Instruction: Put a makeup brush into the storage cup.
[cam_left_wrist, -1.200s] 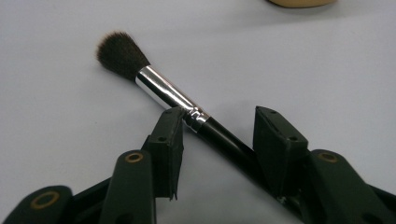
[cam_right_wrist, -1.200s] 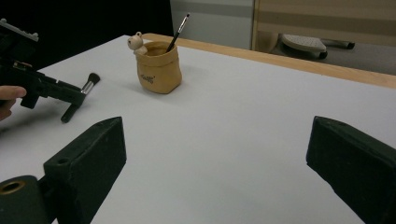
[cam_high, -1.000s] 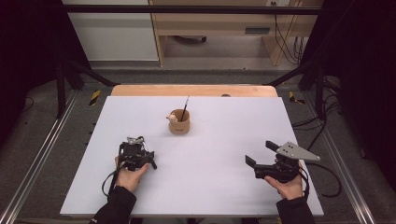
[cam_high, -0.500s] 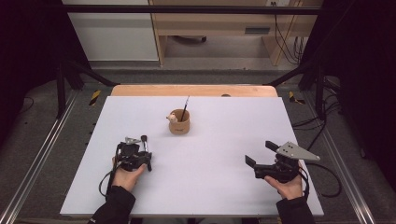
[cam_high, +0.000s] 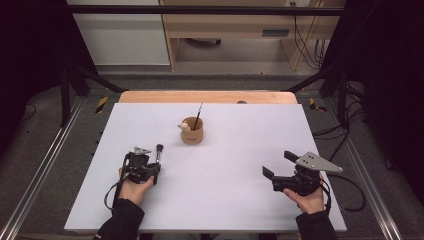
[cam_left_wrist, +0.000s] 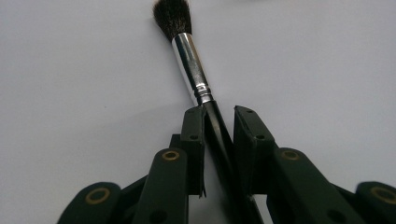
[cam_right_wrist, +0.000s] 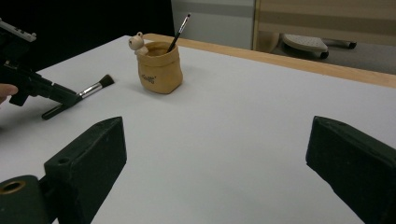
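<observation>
The one piece of writing is a small dark print on the front of the tan pot (cam_right_wrist: 159, 67) on the counter (cam_right_wrist: 243, 121) (in the right gripper view); it is too small and blurred to read, perhaps a short word or logo.

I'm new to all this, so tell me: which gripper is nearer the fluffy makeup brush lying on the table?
The left gripper: its jaws have just been closing around the brush handle. The right gripper rests far across the table, jaws open.
</observation>
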